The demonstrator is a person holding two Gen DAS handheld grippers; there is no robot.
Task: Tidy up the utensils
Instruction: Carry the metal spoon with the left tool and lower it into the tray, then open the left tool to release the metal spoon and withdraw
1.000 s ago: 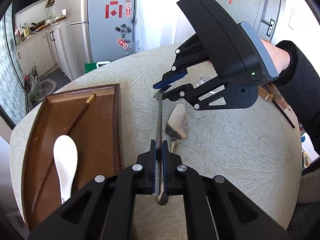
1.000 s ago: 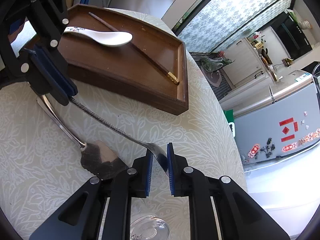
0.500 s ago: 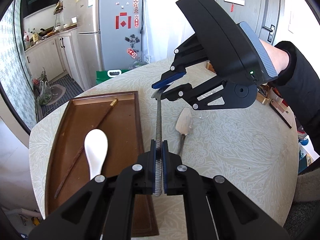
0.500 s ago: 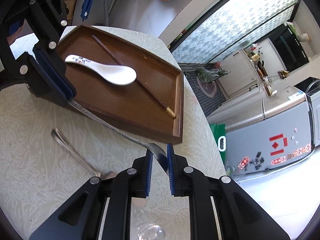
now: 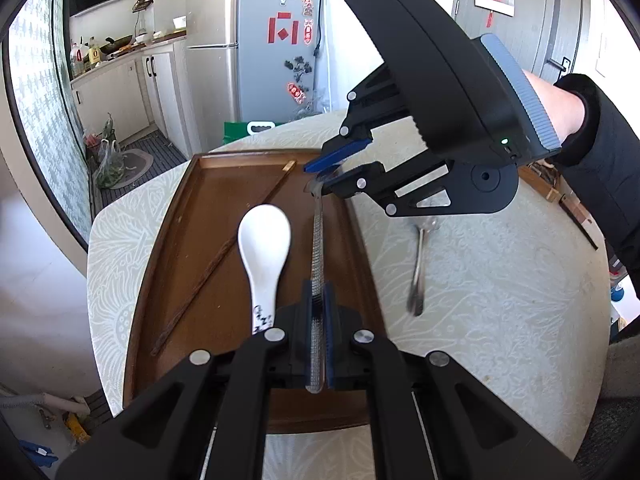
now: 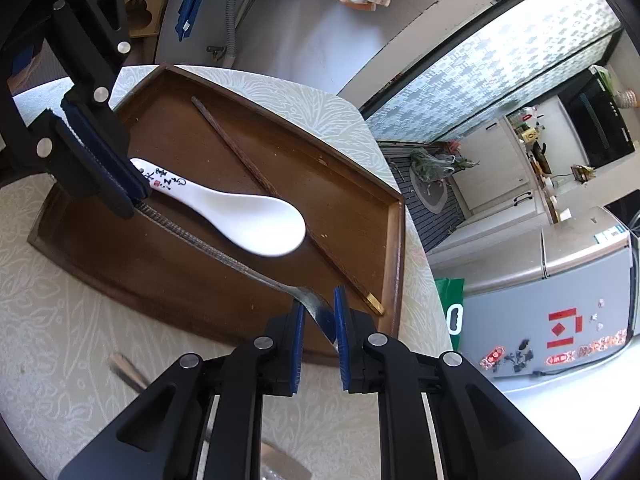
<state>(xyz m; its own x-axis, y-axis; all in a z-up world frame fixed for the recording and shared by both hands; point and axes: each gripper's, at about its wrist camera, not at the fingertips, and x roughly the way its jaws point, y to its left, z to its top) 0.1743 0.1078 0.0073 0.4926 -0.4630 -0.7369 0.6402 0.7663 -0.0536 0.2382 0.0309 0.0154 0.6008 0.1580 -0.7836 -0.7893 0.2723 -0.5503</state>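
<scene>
Above the wooden tray (image 5: 168,248), right of the white spoon (image 5: 264,240), a fork (image 5: 317,248) spans near-to-far, left gripper (image 5: 317,344) clamping its handle, right gripper (image 6: 319,344) pinching its head.

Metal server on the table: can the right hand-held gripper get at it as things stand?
Probably not yet: the right hand-held gripper grips the fork with the left hand-held gripper. The server itself lies uncovered.

Black tool (image 5: 318,344) frames, blue pads, silver screws, black sleeve (image 5: 600,148)
</scene>
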